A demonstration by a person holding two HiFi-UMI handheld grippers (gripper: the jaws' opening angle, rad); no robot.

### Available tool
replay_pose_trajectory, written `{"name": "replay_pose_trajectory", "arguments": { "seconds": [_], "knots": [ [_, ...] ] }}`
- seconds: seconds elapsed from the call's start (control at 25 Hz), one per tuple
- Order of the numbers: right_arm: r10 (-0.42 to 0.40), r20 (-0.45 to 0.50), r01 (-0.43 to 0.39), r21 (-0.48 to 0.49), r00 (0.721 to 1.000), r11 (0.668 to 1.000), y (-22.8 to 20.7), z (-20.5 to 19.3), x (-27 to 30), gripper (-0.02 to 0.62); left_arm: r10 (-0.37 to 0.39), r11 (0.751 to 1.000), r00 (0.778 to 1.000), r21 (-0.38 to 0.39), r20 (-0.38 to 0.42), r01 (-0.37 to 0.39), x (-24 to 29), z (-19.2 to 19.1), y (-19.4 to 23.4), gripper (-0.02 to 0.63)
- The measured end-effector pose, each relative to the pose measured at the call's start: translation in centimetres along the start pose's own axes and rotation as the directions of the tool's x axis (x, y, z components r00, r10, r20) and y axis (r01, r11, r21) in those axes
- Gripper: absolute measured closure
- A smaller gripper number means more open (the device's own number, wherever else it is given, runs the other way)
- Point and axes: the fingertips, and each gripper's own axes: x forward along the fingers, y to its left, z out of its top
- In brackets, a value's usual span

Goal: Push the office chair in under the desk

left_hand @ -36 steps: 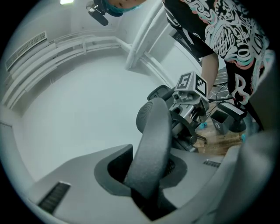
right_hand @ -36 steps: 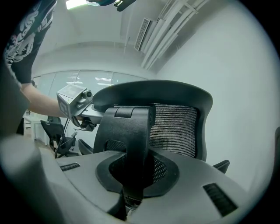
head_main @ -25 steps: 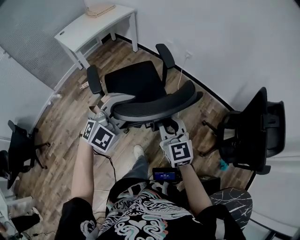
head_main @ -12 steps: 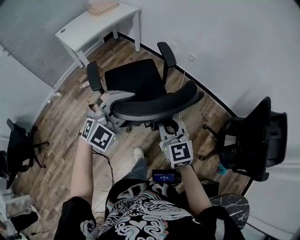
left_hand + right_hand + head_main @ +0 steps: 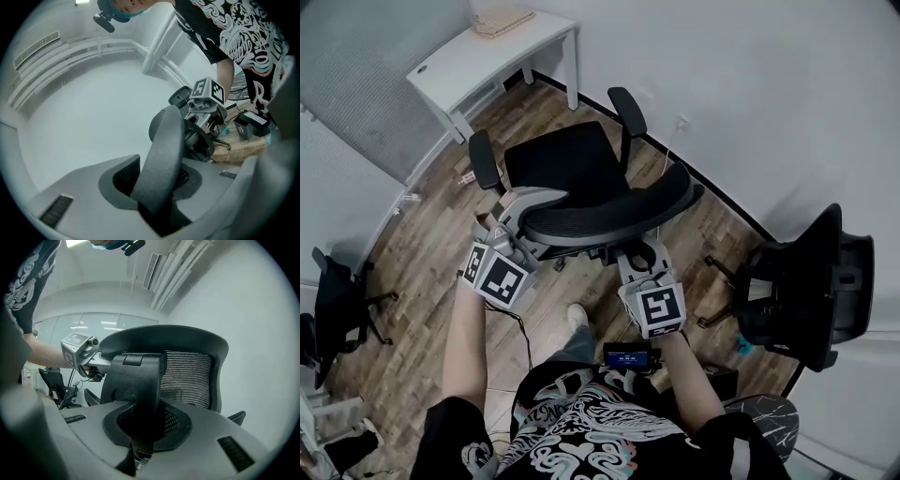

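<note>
Jaws of our left gripper (image 5: 157, 183), just opened a little, pinch the chair's (image 5: 567, 164) backrest rim (image 5: 161, 140). Our right gripper's (image 5: 144, 427) jaws are clamped on the black bracket (image 5: 136, 380) behind the backrest. We stand behind the chair, which sits on the floor (image 5: 422, 244) short of the desk (image 5: 478, 56), not yet under it.

Cool, even indoor light fills the room, and a ceiling lamp (image 5: 82, 2) glares at the top edge of the left gripper view. Fisheye lenses bow the walls and blacken the corners. The office chair (image 5: 581, 178) casts a faint shadow on the wooden floor (image 5: 422, 244) and looks soft up close.
</note>
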Motion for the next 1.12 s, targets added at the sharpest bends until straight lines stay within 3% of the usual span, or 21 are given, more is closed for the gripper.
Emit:
{"name": "replay_pose_trajectory", "arguments": {
  "seconds": [0.56,1.12],
  "knots": [
    [-0.006,-0.01,0.006,-0.011,1.0,1.0,3.3,0.6,3.6,0.548,0.013,0.998,1.0,-0.065,0.024,-0.011,-2.1,-3.2,3.0,0.408],
    [-0.03,-0.02,0.029,-0.008,0.999,1.0,2.7,0.8,7.1,0.549,0.01,0.998,0.998,-0.056,0.056,-0.006,-1.8,-5.5,5.8,0.4]
  ]
}}
